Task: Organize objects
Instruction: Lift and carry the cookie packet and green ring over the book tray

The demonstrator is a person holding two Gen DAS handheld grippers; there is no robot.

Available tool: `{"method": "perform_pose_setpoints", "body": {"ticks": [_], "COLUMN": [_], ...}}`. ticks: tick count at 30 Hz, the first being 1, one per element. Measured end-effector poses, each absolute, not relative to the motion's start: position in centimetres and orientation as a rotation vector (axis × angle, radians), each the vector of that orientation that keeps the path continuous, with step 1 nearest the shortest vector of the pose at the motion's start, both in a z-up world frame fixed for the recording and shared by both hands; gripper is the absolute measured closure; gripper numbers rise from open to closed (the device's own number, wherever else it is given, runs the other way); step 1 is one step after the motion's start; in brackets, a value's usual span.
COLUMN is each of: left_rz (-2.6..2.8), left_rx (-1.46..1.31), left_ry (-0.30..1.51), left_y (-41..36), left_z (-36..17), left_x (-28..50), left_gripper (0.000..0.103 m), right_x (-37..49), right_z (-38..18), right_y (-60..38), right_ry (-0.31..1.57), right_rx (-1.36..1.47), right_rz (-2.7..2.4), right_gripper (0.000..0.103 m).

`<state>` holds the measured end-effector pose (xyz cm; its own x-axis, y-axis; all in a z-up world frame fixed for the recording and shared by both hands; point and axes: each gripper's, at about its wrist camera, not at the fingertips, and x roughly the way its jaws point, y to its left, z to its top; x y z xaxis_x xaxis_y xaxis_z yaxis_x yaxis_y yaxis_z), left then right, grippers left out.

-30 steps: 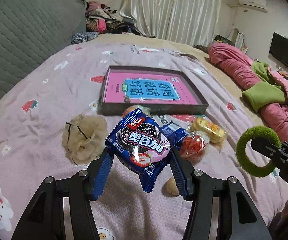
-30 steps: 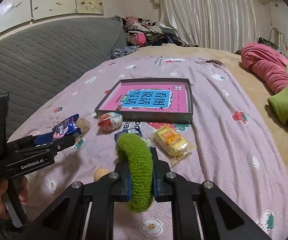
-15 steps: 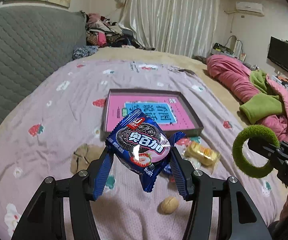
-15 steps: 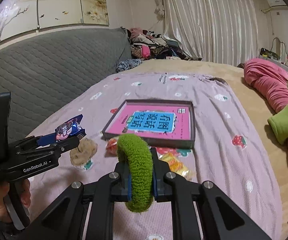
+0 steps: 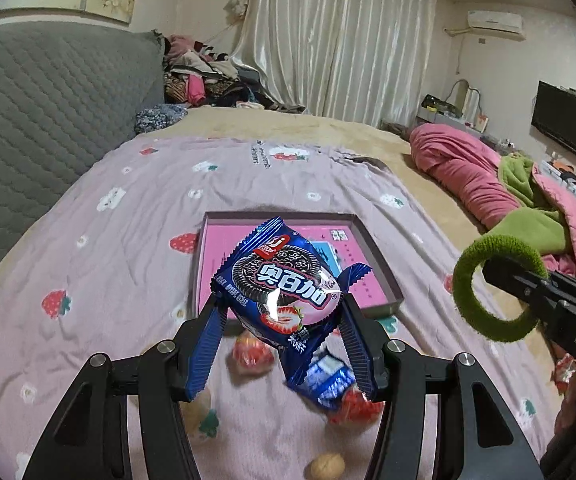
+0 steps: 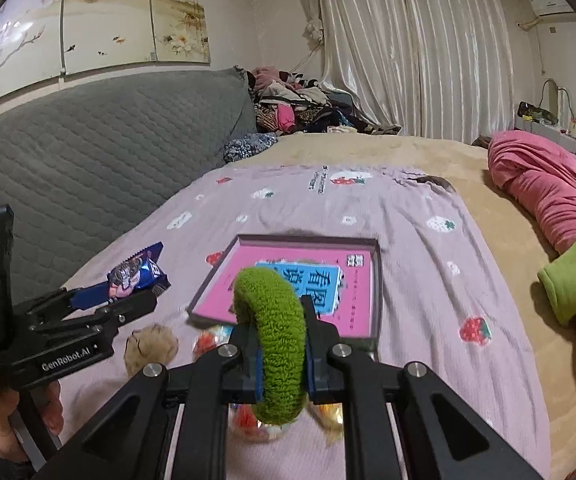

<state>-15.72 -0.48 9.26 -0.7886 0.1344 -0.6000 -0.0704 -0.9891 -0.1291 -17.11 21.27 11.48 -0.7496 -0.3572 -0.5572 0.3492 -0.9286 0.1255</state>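
My left gripper (image 5: 281,344) is shut on a blue cookie packet (image 5: 283,284) and holds it in the air above the bed, in front of the shallow pink-bottomed box (image 5: 215,264). My right gripper (image 6: 281,344) is shut on a green fuzzy hair ring (image 6: 275,332), also lifted, near the box's (image 6: 352,292) front edge. The ring (image 5: 488,284) and right gripper (image 5: 544,292) show at the right of the left wrist view. The packet (image 6: 137,272) and left gripper (image 6: 87,312) show at the left of the right wrist view.
Small snacks lie on the lilac sheet below the grippers: red-wrapped sweets (image 5: 249,354), a walnut (image 5: 326,466), a beige fuzzy item (image 6: 149,346). A grey headboard (image 6: 87,160) stands at the left. A pink quilt (image 5: 472,176) lies at the right.
Both grippers have risen and moved forward toward the box with their loads still held. The snacks on the sheet now lie lower in view, under the grippers.
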Motion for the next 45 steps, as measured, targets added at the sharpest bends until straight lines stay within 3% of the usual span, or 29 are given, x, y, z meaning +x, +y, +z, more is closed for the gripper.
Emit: {"method": "perform_pose_setpoints", "body": {"ticks": [17, 31, 35, 39, 45], "left_rz": [2.904, 2.848, 2.823, 2.8, 2.808], "left_rx": [-1.012, -1.222, -1.31, -1.376, -1.397], "left_ry": [-0.119, -0.052, -0.098, -0.166, -0.073], "left_y": [-1.4, -1.1, -1.4, -1.9, -1.2], "left_z": [10.3, 3.6, 1.3, -1.0, -2.4], "left_x": [-27.5, -37.4, -39.6, -41.3, -42.7], "left_gripper": [0.044, 0.044, 0.044, 0.044, 0.044], "right_x": [-28.2, -38.5, -40.4, -43.0, -45.7], "right_z": [12.4, 5.0, 2.8, 0.6, -1.4], "right_y": [20.0, 19.1, 18.8, 19.1, 19.2], "right_ry": [-0.021, -0.007, 0.002, -0.108, -0.067], "right_rx": [0.867, 1.133, 1.192, 1.276, 1.355], "right_rz": [-2.63, -2.563, -2.549, -2.502, -2.529], "right_gripper": [0.088, 0.088, 0.088, 0.088, 0.088]}}
